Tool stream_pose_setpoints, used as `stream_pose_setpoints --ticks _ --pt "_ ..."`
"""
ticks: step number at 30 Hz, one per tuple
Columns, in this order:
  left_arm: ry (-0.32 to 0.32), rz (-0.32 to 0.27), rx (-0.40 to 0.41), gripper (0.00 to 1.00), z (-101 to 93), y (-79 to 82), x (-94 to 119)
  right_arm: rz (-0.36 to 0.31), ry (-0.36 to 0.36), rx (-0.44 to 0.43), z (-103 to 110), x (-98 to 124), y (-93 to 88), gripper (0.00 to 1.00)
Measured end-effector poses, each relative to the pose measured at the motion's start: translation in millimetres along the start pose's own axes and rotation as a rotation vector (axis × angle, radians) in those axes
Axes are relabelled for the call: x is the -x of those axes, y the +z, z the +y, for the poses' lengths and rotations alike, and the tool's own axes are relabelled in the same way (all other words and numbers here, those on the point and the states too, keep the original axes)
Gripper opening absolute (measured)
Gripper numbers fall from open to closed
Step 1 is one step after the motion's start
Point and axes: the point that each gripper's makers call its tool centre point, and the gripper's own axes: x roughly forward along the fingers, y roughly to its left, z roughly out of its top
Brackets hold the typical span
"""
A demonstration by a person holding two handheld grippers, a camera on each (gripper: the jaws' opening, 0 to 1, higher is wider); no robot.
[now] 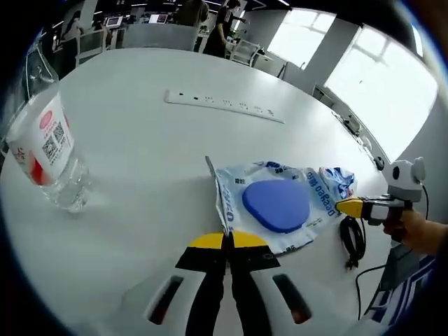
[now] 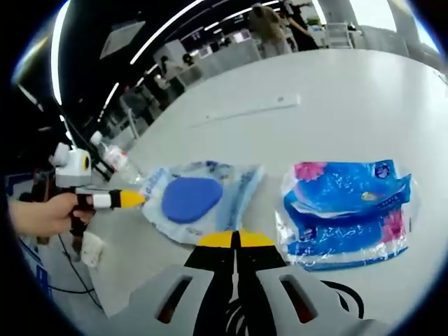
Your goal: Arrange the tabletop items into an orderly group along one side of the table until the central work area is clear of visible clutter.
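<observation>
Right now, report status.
Left gripper, right gripper shut on pouch edges. Tissue pack, bottle, power strip unsorted. Cable beside pouch.

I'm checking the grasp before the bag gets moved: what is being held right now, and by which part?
Both grippers pinch the clear bag holding the blue pad: the left gripper shut on one edge, the right gripper shut on the opposite edge.

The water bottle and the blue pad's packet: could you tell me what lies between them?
Only bare white table lies between the water bottle and the packet, seen in the left gripper view.
</observation>
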Motion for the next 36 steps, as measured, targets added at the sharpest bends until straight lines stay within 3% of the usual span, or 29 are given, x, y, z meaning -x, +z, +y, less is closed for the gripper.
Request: stream_pose_setpoints --ticks 21,27,30,36 --pt "0.017 0.007 -0.038 0.02 2.8 -2.0 1.2 -0.024 -0.018 -0.009 -1.1 -1.5 4.6 0.0" --pt "0.031 -0.005 -0.052 0.15 4.4 0.8 4.2 -0.035 -0.008 -0.005 5.2 2.5 5.2 0.03" --pt "0.037 -0.007 -0.046 0.21 4.8 0.1 8.1 -0.105 0.002 -0.08 9.4 7.2 14.2 0.11" --pt "0.031 -0.042 -0.06 0.36 -1.5 2.8 17.2 -0.134 0.022 -0.016 18.2 17.7 18.7 0.24"
